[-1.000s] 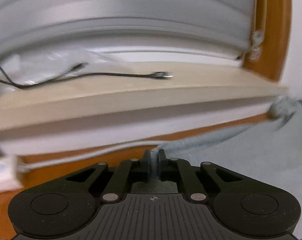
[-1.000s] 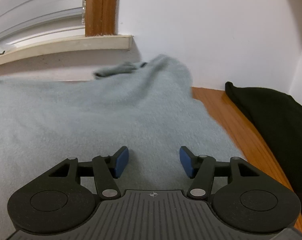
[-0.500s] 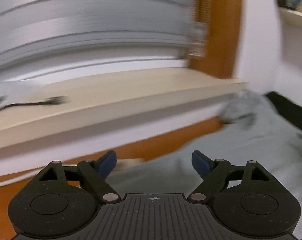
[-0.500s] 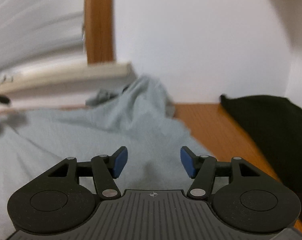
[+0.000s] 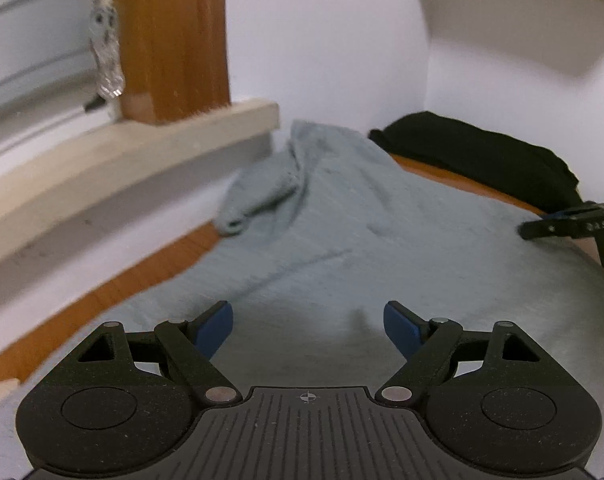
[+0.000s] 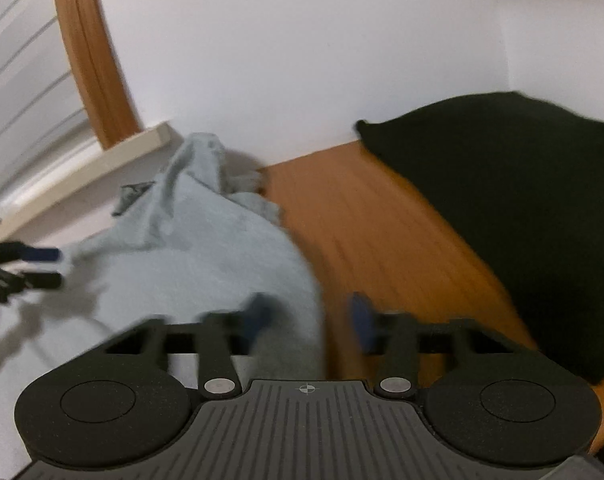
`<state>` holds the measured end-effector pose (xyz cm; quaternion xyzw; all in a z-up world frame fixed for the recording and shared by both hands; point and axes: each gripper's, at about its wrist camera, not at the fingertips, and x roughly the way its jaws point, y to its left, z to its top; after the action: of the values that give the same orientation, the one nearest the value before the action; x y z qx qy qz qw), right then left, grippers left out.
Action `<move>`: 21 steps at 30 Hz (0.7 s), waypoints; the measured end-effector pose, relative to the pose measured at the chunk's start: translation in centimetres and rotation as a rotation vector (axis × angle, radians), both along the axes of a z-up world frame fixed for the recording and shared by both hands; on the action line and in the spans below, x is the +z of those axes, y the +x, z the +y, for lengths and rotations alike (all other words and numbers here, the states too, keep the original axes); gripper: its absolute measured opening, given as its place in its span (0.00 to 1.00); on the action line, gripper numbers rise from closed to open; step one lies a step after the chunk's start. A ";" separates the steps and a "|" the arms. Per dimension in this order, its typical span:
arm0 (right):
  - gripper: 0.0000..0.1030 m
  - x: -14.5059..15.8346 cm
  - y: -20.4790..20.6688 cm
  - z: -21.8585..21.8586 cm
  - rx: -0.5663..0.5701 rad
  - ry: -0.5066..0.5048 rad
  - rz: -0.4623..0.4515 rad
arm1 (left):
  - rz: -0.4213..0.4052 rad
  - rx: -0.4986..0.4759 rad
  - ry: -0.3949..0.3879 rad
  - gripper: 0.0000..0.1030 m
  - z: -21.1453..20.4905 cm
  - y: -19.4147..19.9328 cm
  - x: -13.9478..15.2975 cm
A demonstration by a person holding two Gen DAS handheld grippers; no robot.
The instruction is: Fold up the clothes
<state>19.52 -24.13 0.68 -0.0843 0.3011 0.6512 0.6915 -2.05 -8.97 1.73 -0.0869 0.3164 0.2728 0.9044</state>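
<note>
A pale grey-blue sweater [image 5: 362, 232] lies spread on the wooden table [image 6: 374, 232], with a bunched part against the wall under the windowsill. My left gripper [image 5: 308, 324] hovers open over its near part, with nothing between the blue pads. It also shows at the left edge of the right wrist view, left gripper [image 6: 42, 268]. My right gripper [image 6: 308, 316] is at the sweater's [image 6: 206, 256] right edge. Its jaws are closing and blurred, with the edge of the cloth between pads that still stand apart. In the left wrist view the right gripper [image 5: 542, 224] pokes in from the right.
A black garment [image 6: 522, 200] lies folded at the table's far right by the white wall. A pale windowsill [image 5: 122, 160] and a wooden window frame [image 5: 170, 40] run along the left, with a blind cord weight [image 5: 108, 60] hanging there.
The left gripper let go of the sweater's edge, opened wide and swung right from the windowsill to over the sweater. The right gripper rolled and shifted to the sweater's right edge, and its pads moved inward.
</note>
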 end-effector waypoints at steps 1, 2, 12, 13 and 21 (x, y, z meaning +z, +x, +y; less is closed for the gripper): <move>0.06 0.2 -0.5 0.2 0.009 0.011 -0.006 | 0.000 -0.002 -0.011 0.82 0.0 0.5 -0.3; 0.06 0.5 -1.3 0.2 0.016 0.029 -0.027 | -0.008 -0.003 -0.017 0.82 0.2 1.1 -0.2; 0.05 1.3 -12.7 -1.0 0.219 0.125 -0.400 | -0.123 -0.079 -0.106 0.82 -0.7 7.8 3.0; 0.05 0.9 -13.5 -1.0 0.235 0.119 -0.428 | -0.124 -0.096 -0.110 0.82 -1.1 8.6 3.0; 0.06 -0.5 -14.6 -1.2 0.250 0.081 -0.493 | -0.021 -0.203 -0.105 0.54 -3.0 14.7 -0.3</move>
<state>4.93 -25.36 0.17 -0.2490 0.0849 0.7027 0.6611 12.60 -11.92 1.38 -0.1046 0.3278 0.1617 0.9249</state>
